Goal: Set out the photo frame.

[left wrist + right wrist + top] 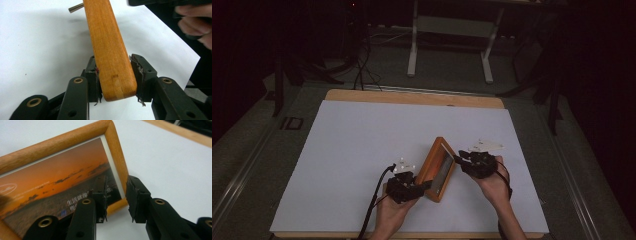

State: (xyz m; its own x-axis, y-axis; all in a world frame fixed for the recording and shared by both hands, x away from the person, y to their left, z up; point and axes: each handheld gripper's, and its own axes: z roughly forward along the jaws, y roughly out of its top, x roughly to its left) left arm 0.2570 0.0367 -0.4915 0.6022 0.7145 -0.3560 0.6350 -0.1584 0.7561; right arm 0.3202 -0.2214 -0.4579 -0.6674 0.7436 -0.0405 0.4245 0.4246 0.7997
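A wooden picture frame (439,167) with a sunset photo stands tilted on edge on the white sheet (357,150). My left gripper (427,185) is shut on its near bottom corner. In the left gripper view the pads (95,77) press both sides of the frame's orange wood edge (110,50), and a metal peg (76,8) sticks out of the back. My right gripper (458,159) is at the frame's far right side. In the right gripper view its jaws (116,195) stand open around the frame's lower corner (117,165), with one finger (101,192) in front of the photo.
The white sheet covers most of a wooden table (412,97). A cable (374,200) trails from the left gripper toward the front edge. Beyond the table stand the white legs of a desk (413,45) and dark cables on the floor (359,65).
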